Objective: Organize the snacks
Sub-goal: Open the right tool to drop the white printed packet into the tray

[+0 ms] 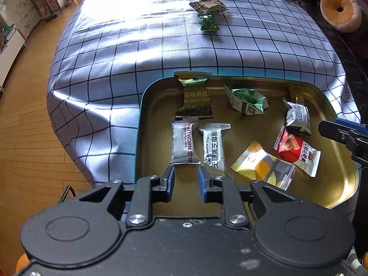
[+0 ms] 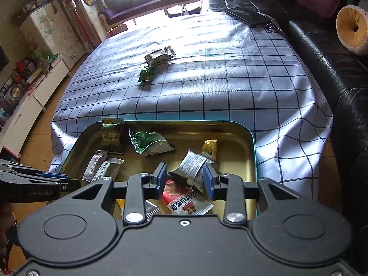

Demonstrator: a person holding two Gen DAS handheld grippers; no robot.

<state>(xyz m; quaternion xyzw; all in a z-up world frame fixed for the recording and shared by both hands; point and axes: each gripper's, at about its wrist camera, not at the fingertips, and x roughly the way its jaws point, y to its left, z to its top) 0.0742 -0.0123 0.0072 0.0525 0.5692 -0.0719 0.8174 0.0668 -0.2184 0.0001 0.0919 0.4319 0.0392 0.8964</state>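
Right wrist view: the checked-cloth table (image 2: 207, 80) carries a gold tin tray (image 2: 251, 151) at its near edge, most snacks already in it. Two stragglers sit out toward the table's middle: a patterned packet (image 2: 159, 56) and, just nearer, a small green packet (image 2: 146, 73). I judge the step as dropping off into the tray, those two being next.

My right gripper (image 2: 185, 176) hangs over the tray's near right part, fingers about half apart, with a silver-grey packet (image 2: 192, 164) between them. Whether the pads press it I cannot tell; it rests tilted on the red packet (image 2: 184, 201).

My left gripper (image 1: 185, 180) is empty, jaws nearly closed with a narrow gap showing, just short of the hawthorn strip (image 1: 184, 143) and sesame crisp (image 1: 214, 146) at the tray's near left.

Next move calls for clearing the tray and reaching far across.
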